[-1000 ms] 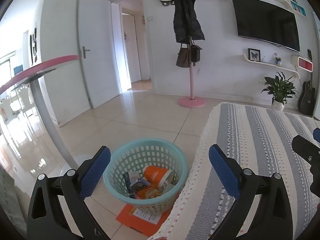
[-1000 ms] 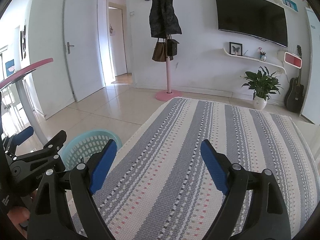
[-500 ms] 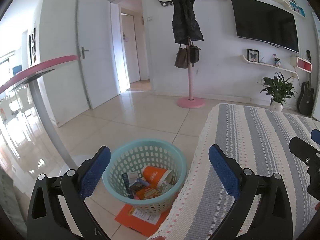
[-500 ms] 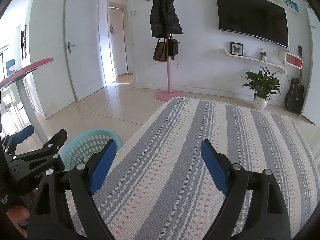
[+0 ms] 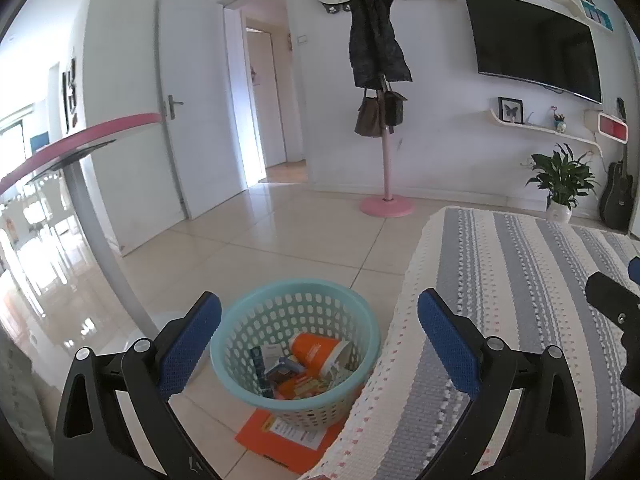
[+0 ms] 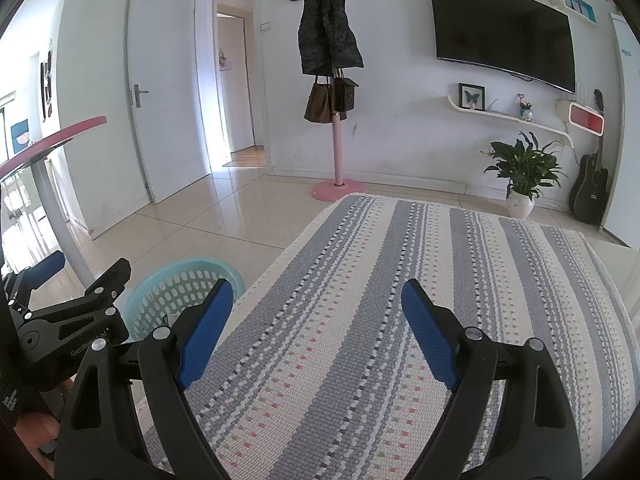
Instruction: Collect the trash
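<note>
A teal plastic basket point(image 5: 360, 320) stands on the tiled floor beside the table with the striped cloth point(image 5: 520, 280). Inside it lie an orange cup point(image 5: 316, 350), small boxes and wrappers. An orange leaflet point(image 5: 280, 436) lies on the floor under the basket. My left gripper point(image 5: 318, 340) hangs open above the basket and the table's left edge, holding nothing. My right gripper point(image 6: 316, 320) is open over the striped cloth point(image 6: 400, 300), empty. The basket's rim point(image 6: 180, 276) shows at lower left in the right wrist view, behind the left gripper's body.
A pink-edged round table on a grey pole point(image 5: 88, 216) stands left of the basket. At the far wall are a pink coat stand point(image 5: 384, 184) with a dark jacket and bags, a potted plant point(image 5: 560, 184), a guitar point(image 5: 616, 196) and a wall television point(image 5: 532, 40).
The left wrist view has shifted slightly, so the basket sits a little lower and further left in it. Both grippers stay open and empty.
</note>
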`<state>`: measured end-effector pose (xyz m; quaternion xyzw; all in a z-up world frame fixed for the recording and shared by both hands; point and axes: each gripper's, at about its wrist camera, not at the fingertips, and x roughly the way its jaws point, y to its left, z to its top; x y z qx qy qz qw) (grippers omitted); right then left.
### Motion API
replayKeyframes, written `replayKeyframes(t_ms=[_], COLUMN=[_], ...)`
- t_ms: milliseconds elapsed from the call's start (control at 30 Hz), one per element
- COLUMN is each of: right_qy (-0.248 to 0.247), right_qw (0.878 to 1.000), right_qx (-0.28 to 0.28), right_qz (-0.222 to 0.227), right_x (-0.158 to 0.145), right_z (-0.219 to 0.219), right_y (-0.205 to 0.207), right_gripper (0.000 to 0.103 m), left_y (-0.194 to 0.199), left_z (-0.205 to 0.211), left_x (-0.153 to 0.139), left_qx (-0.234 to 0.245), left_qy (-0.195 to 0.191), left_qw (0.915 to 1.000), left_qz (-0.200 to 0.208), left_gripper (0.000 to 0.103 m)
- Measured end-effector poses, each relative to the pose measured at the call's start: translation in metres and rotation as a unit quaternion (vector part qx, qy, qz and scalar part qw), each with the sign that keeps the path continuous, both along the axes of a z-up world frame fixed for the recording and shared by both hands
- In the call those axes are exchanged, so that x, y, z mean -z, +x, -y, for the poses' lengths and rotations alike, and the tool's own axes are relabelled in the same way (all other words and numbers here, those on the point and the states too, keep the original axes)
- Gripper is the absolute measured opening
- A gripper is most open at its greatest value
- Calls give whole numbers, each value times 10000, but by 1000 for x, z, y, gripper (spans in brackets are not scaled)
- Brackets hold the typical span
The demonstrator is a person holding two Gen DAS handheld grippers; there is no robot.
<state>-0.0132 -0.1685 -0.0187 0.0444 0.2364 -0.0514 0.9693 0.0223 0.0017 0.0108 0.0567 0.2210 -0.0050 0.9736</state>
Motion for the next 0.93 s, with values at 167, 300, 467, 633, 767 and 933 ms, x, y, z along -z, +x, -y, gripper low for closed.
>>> replayKeyframes(t_ms=[167,300,467,633,767,933], right_qy=[45,22,7,13,-1,10], right_qw=[10000,10000,10000,10000,10000,10000], right_qx=[59,35,20,24,17,15], right_qz=[10,-13,-26,-43,-44,-62], right_x=[-1,0,-1,-1,0,-1], right_z=[2,-2,-2,-2,-3,-3], right_y=[-2,-2,-1,0,0,0], right_gripper=[82,82,82,82,82,82], left_y=[0,1,3,4,3,3], left_z=[-1,-1,-3,-4,-2,-3], left_x=[0,1,0,2,2,2], left_qx=[-39,-50,-86,-57,50,103], left_qy=[17,21,23,-5,-60,-99], left_qw=[10000,10000,10000,10000,9999,9998], left_qz=[1,-19,-28,-46,-113,-103], left_gripper=[95,95,95,95,96,95])
